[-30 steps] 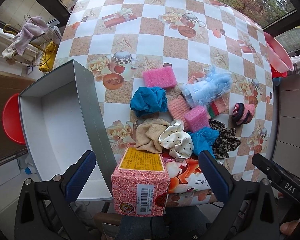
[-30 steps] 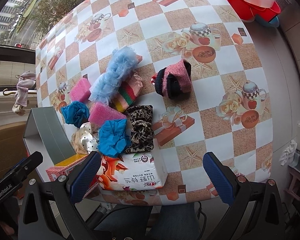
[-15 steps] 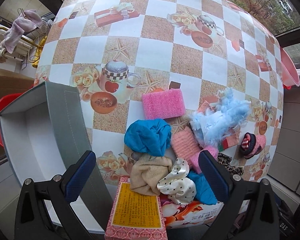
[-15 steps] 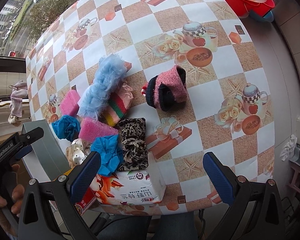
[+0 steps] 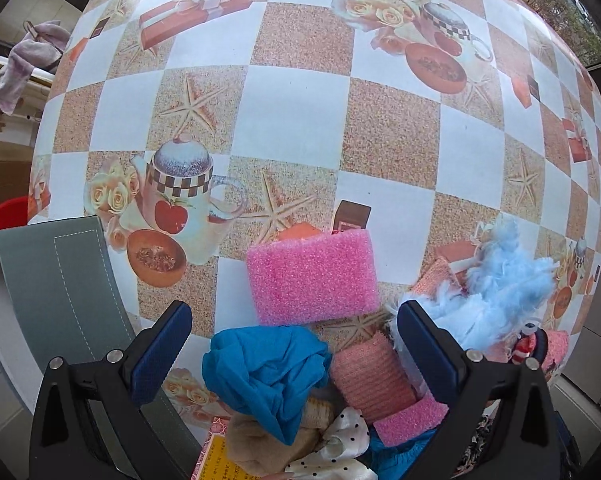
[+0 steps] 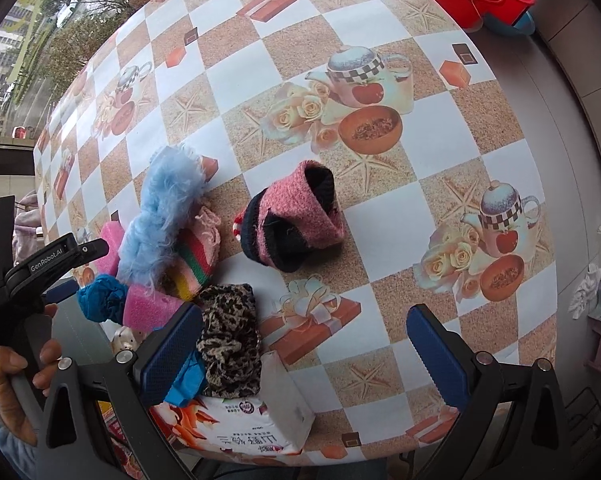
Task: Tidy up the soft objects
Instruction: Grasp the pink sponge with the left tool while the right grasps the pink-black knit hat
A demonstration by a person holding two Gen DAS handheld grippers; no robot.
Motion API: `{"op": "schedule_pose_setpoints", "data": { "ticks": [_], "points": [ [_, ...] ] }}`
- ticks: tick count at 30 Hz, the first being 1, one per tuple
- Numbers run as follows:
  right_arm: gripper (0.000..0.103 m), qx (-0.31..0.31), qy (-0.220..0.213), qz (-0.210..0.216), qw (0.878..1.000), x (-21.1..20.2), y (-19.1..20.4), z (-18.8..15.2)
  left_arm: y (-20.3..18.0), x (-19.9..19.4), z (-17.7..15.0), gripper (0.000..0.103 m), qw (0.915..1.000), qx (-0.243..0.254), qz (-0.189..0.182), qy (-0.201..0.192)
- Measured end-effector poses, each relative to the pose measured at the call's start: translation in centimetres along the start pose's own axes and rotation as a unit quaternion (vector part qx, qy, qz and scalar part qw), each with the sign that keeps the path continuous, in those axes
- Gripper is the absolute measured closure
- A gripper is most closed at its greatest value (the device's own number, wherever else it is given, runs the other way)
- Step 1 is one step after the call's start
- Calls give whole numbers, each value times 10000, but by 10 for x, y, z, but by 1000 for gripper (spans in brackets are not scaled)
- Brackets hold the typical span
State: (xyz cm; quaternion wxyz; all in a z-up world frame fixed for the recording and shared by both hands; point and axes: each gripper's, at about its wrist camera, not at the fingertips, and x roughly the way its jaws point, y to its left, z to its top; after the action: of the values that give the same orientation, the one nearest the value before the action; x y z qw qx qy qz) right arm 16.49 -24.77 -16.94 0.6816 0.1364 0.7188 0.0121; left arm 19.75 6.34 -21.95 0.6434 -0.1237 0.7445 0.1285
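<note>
Approach step: left gripper [image 5: 290, 350], jaws spread and empty, hovers over the blue cloth [image 5: 266, 372] (likely next grasp); right gripper [image 6: 304, 350] likewise released.

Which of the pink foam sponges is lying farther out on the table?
The larger pink sponge, flat beyond the blue scrunchie. The smaller pink sponge sits nearer, wedged in the pile.

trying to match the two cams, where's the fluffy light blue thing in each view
Left wrist: the fluffy blue piece is at the right edge, just beyond the right finger of the left gripper.
Right wrist: it lies left of centre, running diagonally, above the left finger.
Shared landmark: the pink sponge beside it.
</note>
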Motion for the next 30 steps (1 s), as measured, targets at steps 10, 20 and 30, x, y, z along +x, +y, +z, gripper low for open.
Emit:
{"op": "schedule_pose_setpoints", "data": {
  "ticks": [10,20,30],
  "points": [
    [0,-126,-11,-315,9994,43,3,34,2,34,0,0,9998,-113,108,141],
    [0,-290,13,-438,9986,62,16,42,3,63,-2,0,9996,-124,140,198],
    [0,-501,37,-522,9974,83,31,49,5,68,21,1,9998,-91,143,82]
  ]
}}
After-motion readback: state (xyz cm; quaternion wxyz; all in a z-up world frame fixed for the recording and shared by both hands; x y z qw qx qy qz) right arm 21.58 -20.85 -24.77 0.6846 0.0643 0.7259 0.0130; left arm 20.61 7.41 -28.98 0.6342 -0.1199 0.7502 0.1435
